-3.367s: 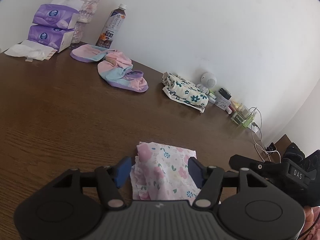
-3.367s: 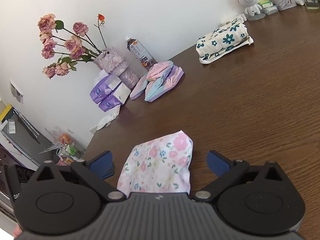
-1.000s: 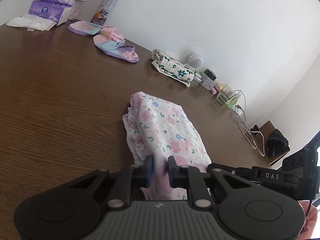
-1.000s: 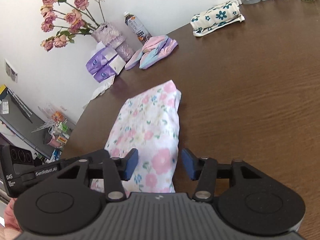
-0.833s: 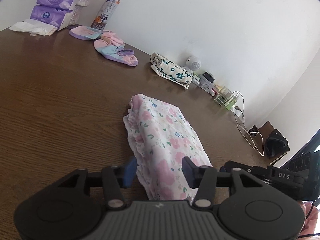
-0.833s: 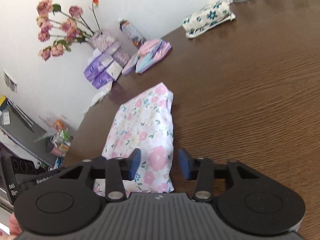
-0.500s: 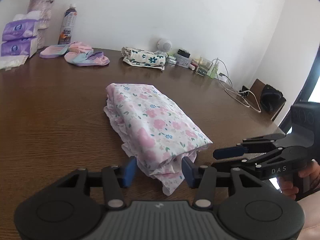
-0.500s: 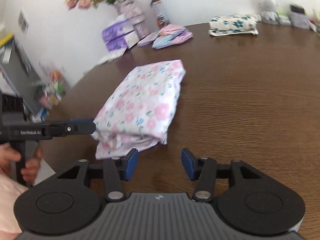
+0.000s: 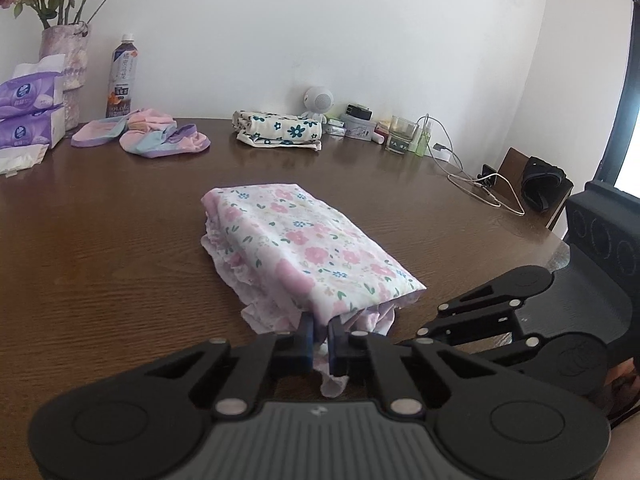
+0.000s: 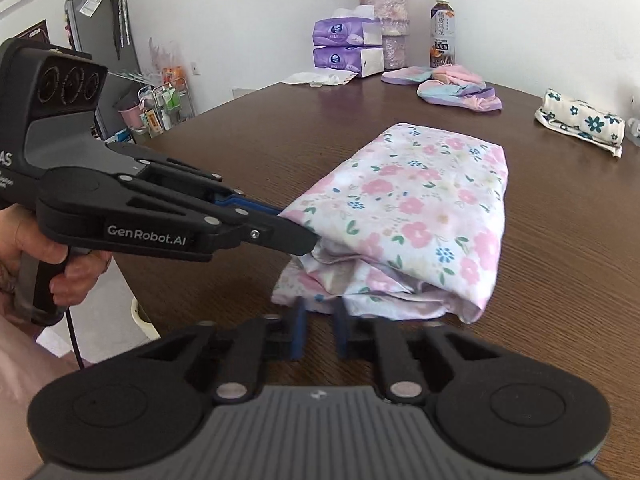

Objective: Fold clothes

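While my left gripper point(image 9: 319, 338) is clamped on the near frilly hem of the folded floral garment point(image 9: 304, 246) lying mid-table point(image 9: 100, 216) and my right gripper point(image 10: 320, 330) is nearly closed, its catch unclear, a tug could spill the layers, whose underside I cannot see.

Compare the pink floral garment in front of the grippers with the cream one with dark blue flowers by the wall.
The pink floral garment is the larger bundle; the cream garment is a smaller, tighter one. The pink one is pinched at its near edge by the left gripper; the cream one lies untouched. The pink one sits mid-table with loose layers spilling out; the cream one sits at the far edge. Both are folded floral prints on the brown table.
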Motion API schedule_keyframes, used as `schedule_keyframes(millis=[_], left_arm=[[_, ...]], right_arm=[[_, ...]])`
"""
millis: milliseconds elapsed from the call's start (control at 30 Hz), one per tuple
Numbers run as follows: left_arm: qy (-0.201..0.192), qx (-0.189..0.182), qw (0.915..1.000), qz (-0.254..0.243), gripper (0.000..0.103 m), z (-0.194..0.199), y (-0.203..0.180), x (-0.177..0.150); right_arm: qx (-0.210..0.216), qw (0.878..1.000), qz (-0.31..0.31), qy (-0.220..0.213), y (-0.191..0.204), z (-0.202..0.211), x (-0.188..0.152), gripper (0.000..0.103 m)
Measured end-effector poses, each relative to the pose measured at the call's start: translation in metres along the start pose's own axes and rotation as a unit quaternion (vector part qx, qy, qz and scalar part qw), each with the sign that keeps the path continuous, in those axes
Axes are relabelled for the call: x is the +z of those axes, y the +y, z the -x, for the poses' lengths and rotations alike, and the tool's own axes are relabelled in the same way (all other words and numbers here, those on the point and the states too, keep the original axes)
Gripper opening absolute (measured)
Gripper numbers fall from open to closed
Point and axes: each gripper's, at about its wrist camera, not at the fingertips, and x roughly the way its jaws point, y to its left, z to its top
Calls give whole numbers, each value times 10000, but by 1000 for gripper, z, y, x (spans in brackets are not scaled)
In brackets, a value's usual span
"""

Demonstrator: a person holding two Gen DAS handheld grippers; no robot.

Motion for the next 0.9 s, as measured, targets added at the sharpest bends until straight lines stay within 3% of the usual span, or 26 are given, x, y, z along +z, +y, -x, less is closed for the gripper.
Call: schedule_keyframes(millis=[200,533,667,733,867,900], left_arm=[[-82,-120,9999,40,6,1,1,4],[161,-187,9987,448,6,-11,15,-12],[83,-264,9987,427,28,-6,15,-10],[61,-232,9990,366,32,-6,14,-8],[104,-105,9997,205,26,-14,11,-5],[125,-96,9997,175,8,-16,10,-5]], right_arm=[[-198,9996,-53,-191,5,-8,4,3],[-430,9980,-116,-439,5,-8,-2,6],[-458,9976,-162,-496,2,5,-6,9],[-491,9971,-262,-517,-3,11,-8,9],[-522,9957,-530,-551,-16,20,-10,14],[-501,9955,-587,-542,-17,20,-11,15]])
